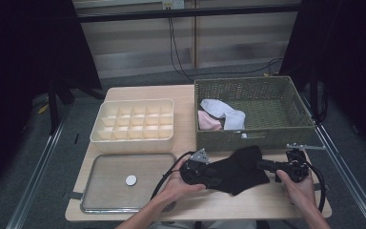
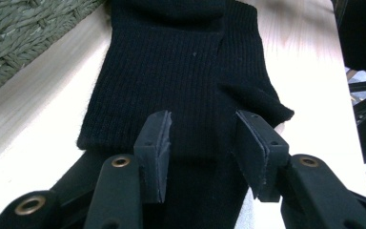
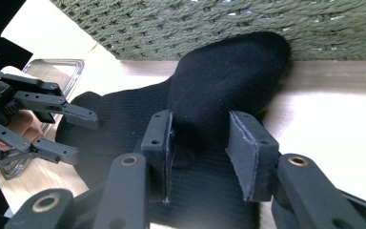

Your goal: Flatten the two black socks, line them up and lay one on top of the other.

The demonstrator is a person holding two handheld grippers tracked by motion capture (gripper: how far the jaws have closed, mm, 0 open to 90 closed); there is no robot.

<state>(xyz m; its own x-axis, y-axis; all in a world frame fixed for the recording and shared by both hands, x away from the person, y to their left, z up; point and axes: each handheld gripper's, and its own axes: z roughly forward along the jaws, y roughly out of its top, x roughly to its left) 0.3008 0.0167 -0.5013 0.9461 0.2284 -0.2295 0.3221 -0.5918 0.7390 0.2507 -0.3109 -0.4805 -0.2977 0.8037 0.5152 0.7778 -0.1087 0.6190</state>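
A black sock (image 1: 238,169) lay across the lower centre of the frame on the worktop (image 1: 186,138), just below the green woven basket (image 1: 252,90). The left tool (image 2: 202,143) and right tool (image 3: 200,143) each straddled an end of it, jaws parted; whether their pads pressed the cloth could not be told
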